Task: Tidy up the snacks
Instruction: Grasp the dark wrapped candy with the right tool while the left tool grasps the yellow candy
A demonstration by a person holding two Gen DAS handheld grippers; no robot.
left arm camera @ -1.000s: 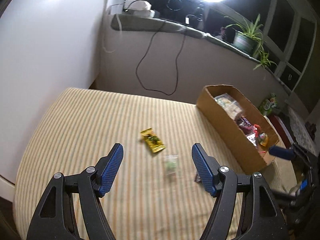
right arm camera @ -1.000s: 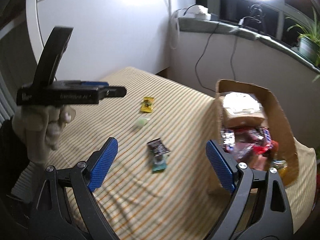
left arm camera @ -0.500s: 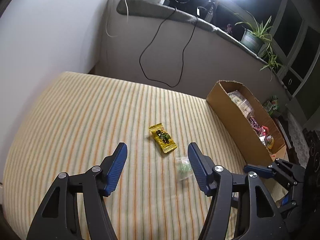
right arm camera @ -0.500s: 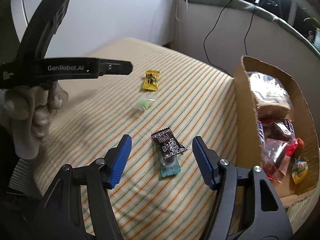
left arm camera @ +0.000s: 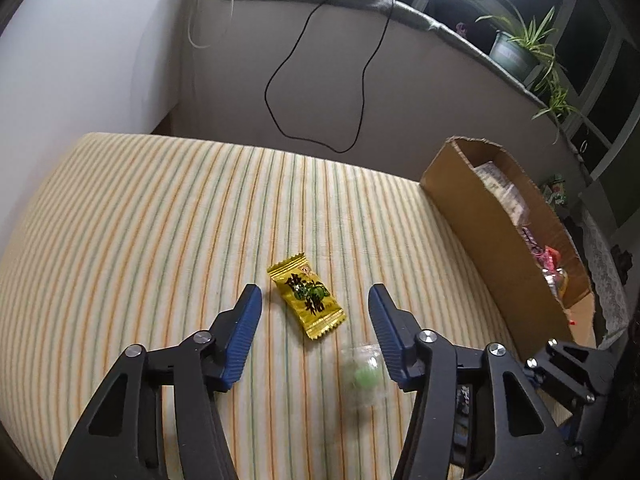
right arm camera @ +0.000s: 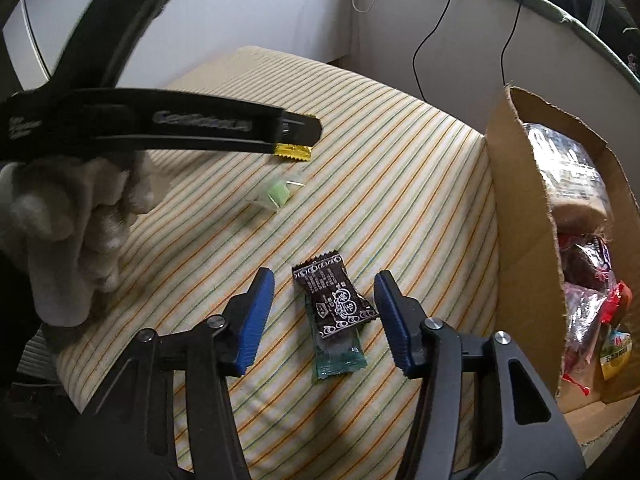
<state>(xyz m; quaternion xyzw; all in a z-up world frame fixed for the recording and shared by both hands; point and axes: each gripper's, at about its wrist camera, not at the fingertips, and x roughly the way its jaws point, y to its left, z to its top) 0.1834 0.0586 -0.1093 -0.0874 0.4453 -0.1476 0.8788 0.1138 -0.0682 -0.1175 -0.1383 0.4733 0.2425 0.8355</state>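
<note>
Left gripper [left arm camera: 314, 300] jaws apart, straddling yellow candy packet [left arm camera: 306, 296] on striped cloth [left arm camera: 140, 220], clear-wrapped green candy [left arm camera: 364, 378] just beside, right gripper [right arm camera: 324, 284] jaws apart around dark brown packet [right arm camera: 334, 300] overlapping teal packet [right arm camera: 340, 356], cardboard box [right arm camera: 516, 216] of snacks rightmost.

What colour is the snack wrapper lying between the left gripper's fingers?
Yellow-gold with green and dark print: the yellow wrapper shows best in the left wrist view.
</note>
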